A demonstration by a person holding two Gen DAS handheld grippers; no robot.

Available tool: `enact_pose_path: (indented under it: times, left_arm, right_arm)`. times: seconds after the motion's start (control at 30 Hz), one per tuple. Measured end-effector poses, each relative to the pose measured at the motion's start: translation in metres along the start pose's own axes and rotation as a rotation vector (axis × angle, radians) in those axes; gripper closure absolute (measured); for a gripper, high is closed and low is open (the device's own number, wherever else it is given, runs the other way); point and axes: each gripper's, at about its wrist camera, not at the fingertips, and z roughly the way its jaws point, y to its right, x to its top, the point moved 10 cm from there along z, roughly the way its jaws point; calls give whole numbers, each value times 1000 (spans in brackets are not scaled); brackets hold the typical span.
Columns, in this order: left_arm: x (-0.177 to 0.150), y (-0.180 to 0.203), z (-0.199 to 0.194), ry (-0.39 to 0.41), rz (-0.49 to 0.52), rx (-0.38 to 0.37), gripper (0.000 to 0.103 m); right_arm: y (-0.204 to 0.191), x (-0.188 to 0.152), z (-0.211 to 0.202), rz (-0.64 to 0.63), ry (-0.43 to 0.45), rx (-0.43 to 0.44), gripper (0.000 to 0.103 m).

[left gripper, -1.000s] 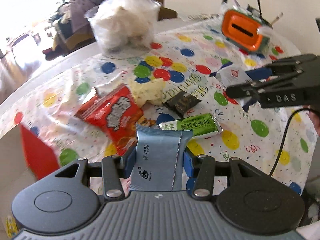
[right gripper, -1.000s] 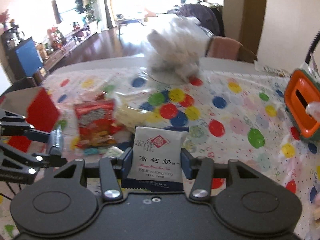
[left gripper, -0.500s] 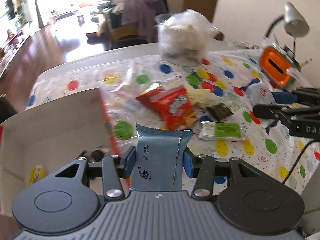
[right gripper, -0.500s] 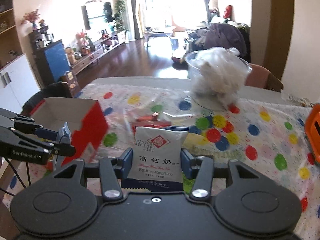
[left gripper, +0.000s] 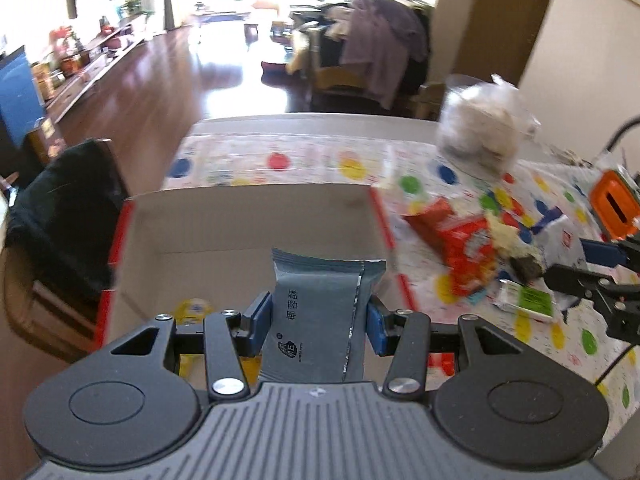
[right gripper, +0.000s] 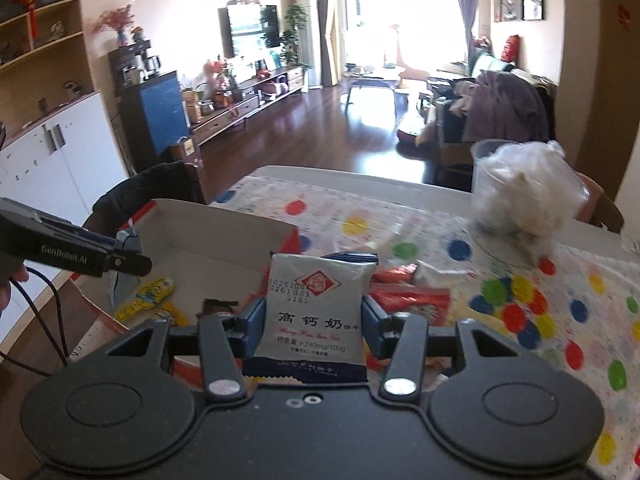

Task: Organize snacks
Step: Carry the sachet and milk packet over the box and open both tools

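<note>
I've got a snack in each hand and both are headed for the open box (left gripper: 256,224) at the table's left edge. My left gripper (left gripper: 320,320) is pinching the grey-blue packet (left gripper: 320,320) across its width, blue pads pressed on both sides, and it hangs right over the box's white floor. My right gripper (right gripper: 313,322) is clamped the same way on the white milk-biscuit pouch (right gripper: 316,312), hovering nearer the box's right wall (right gripper: 294,242), above the polka-dot cloth (right gripper: 520,264).

Inside the box there's already a yellow snack (right gripper: 146,298) and a small dark one (right gripper: 218,305) near the near wall. So I'd lower the left packet toward the bare far floor, tip it flat, then let go low so it doesn't bounce.

Right hand should wait a beat: the two grippers are near each other, and I'd rather not knock them together over the box. Then bring the pouch in over the red-edged wall, clear of the rim.

Still out on the cloth: the red bag (left gripper: 460,248), a green bar (left gripper: 528,300), a dark wrapper (left gripper: 526,266). They're next.
</note>
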Motion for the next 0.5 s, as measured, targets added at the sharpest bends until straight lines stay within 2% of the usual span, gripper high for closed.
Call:
enact_pose_path:
  times: [0.5]
  left_arm:
    - [5, -106, 2, -38, -108, 115, 56]
  right_arm:
    - [-76, 22, 66, -67, -51, 66, 54]
